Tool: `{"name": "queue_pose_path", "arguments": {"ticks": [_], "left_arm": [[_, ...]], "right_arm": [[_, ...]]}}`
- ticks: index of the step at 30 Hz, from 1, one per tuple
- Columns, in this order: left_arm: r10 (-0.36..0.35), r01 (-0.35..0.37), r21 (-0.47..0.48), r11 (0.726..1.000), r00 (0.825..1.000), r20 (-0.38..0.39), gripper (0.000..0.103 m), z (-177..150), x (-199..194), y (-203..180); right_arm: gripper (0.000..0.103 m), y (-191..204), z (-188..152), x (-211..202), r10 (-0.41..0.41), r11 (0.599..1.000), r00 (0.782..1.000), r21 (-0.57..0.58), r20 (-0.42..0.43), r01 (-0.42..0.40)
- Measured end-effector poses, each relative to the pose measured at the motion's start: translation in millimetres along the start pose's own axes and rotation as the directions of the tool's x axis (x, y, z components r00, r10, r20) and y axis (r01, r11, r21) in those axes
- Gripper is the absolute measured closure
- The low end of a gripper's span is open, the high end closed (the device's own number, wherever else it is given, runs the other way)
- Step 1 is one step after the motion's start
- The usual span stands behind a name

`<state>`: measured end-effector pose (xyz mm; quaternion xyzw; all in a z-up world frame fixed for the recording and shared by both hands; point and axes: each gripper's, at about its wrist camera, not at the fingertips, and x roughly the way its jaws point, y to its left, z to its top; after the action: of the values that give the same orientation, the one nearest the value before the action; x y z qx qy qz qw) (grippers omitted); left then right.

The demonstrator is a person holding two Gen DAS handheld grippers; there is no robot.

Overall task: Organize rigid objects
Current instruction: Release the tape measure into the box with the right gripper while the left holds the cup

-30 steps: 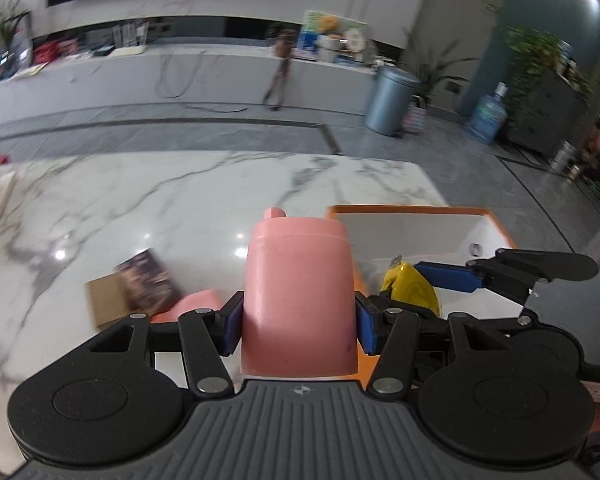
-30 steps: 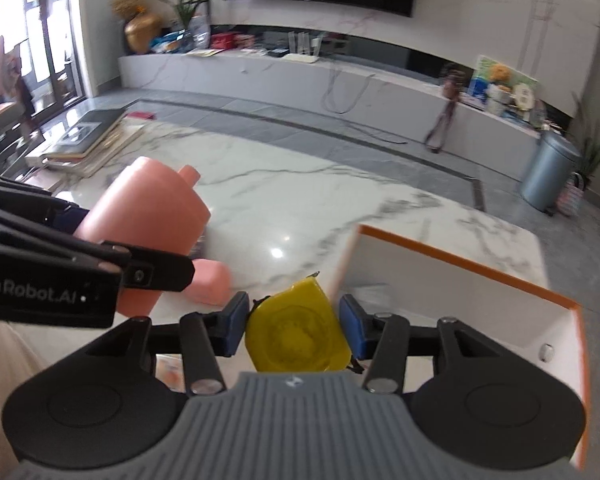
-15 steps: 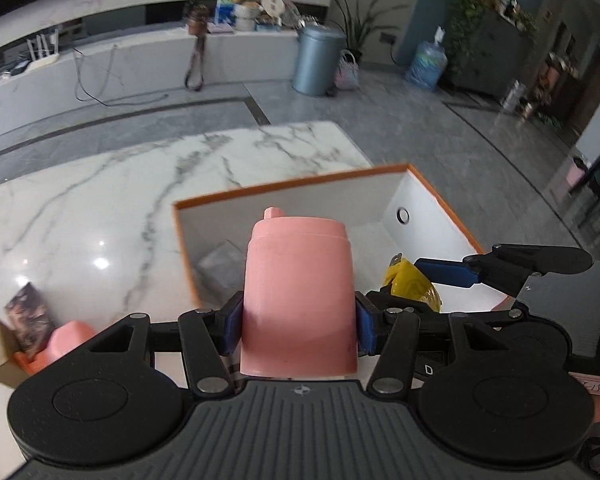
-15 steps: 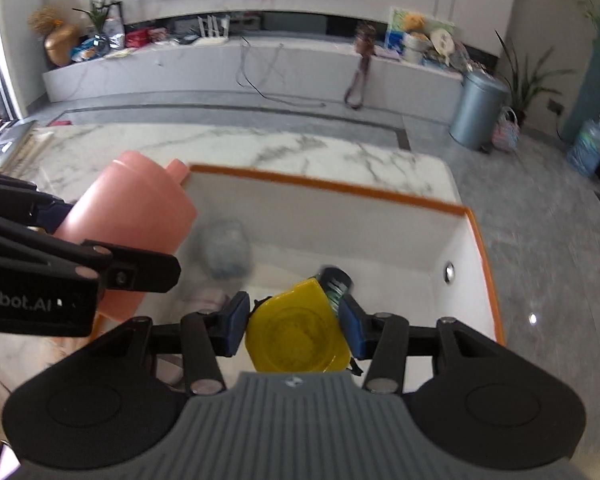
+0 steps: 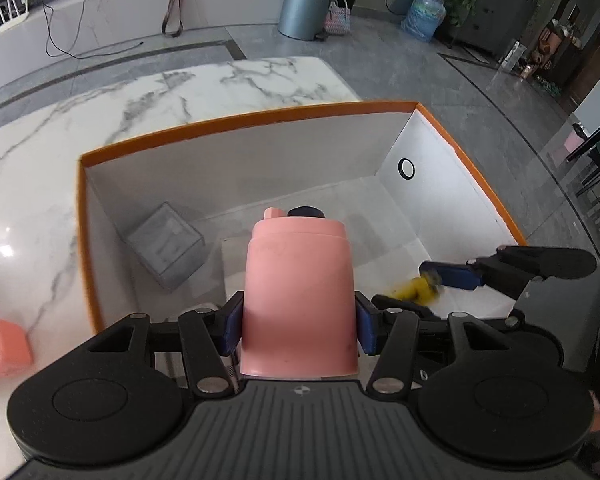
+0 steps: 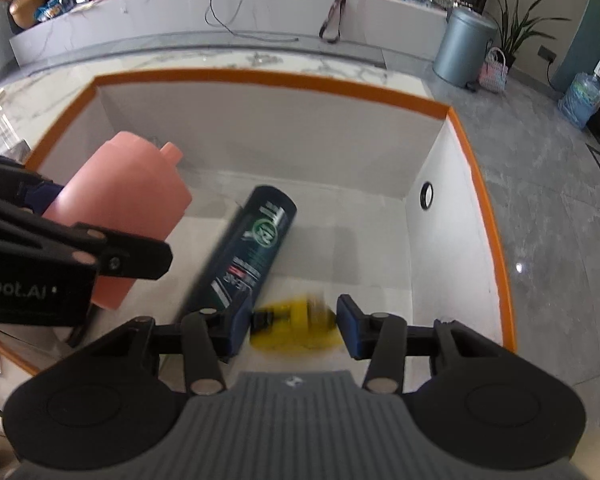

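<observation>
My left gripper is shut on a pink bottle and holds it over the orange-rimmed white box. The bottle also shows in the right wrist view at the left. My right gripper is open over the box's near right part. A yellow object, blurred, is between and below its fingers, apart from both pads. It shows in the left wrist view too, under a blue right fingertip. A dark spray can lies on the box floor.
A clear grey case lies in the box's left part. A pink block sits on the marble table left of the box. A round hole is in the box's right wall. The floor drops off beyond the table's right edge.
Both grippers have moved forward and down over the box. My right gripper has opened and let go of the yellow object, which is dropping into the box. The left still holds the bottle.
</observation>
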<state>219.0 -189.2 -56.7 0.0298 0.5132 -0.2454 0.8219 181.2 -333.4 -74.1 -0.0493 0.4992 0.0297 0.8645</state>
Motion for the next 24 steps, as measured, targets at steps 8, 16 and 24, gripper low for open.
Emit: {"name": "queue_pose_path", "arguments": {"ticks": [8, 16, 24], "left_arm": [[-0.021, 0.021, 0.019, 1.0, 1.0, -0.007, 0.041, 19, 17, -12], [-0.036, 0.037, 0.037, 0.999, 0.999, -0.028, 0.041, 24, 33, -26], [-0.054, 0.056, 0.05, 0.997, 0.998, -0.042, 0.041, 30, 46, -36]], "right_arm": [[0.085, -3, -2, 6, 0.017, 1.0, 0.999, -0.002, -0.041, -0.017], [0.07, -7, -4, -3, -0.102, 0.995, 0.994, -0.013, 0.037, 0.102], [0.067, -9, -9, -2, -0.083, 0.996, 0.996, -0.017, 0.028, 0.083]]}}
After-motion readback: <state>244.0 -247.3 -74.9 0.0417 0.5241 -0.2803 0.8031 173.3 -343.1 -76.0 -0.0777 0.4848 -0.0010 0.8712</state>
